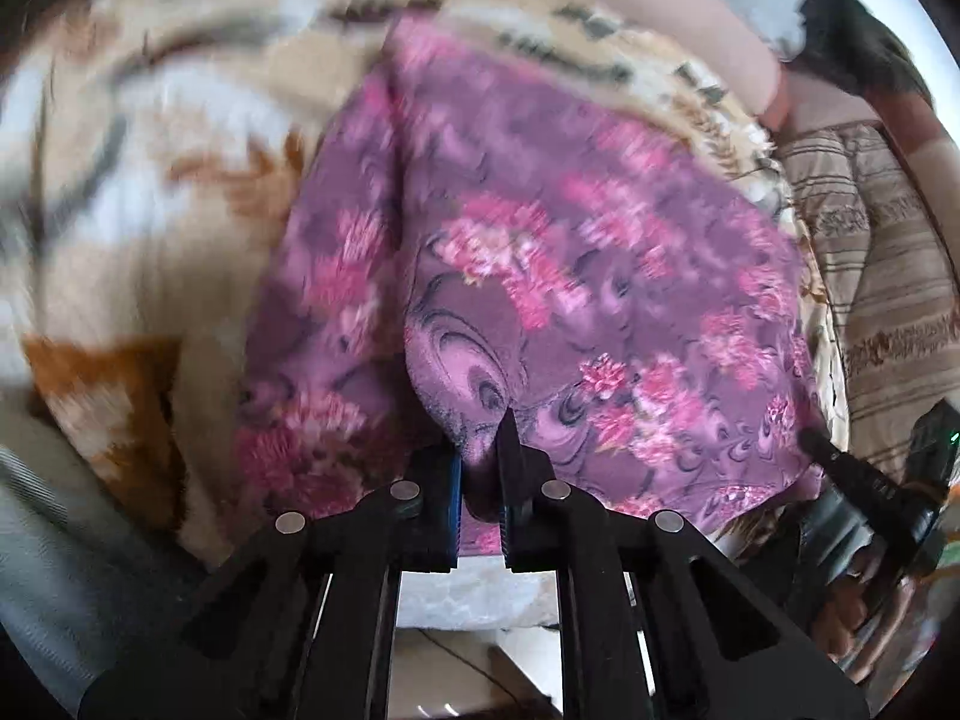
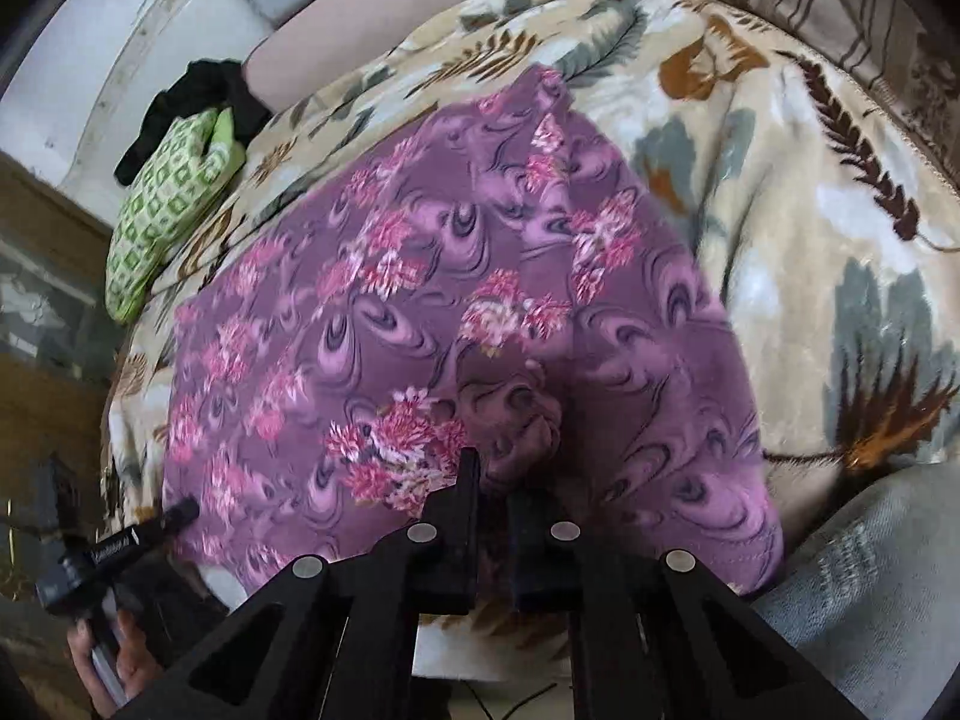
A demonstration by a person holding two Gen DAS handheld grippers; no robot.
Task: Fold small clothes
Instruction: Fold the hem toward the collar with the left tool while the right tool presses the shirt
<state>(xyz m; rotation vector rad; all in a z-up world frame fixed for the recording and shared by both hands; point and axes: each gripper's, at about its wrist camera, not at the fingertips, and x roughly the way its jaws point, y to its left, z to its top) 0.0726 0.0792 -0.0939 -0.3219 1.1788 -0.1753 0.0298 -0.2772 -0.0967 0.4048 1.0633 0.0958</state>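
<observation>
A purple garment with pink flowers (image 1: 540, 276) lies spread on a beige leaf-patterned blanket (image 1: 150, 180). My left gripper (image 1: 483, 450) is shut on a bunched fold of its near edge. In the right wrist view the same garment (image 2: 420, 300) fills the middle, and my right gripper (image 2: 495, 474) is shut on another bunched fold of its near edge. The right gripper also shows at the garment's right corner in the left wrist view (image 1: 822, 444), and the left gripper at its left corner in the right wrist view (image 2: 174, 516).
A green patterned cloth (image 2: 168, 204) and a black cloth (image 2: 204, 84) lie at the blanket's far left edge. A striped brown cushion (image 1: 876, 276) lies to the right. A knee in grey jeans (image 2: 870, 570) is at the lower right. The bed's front edge is just below the grippers.
</observation>
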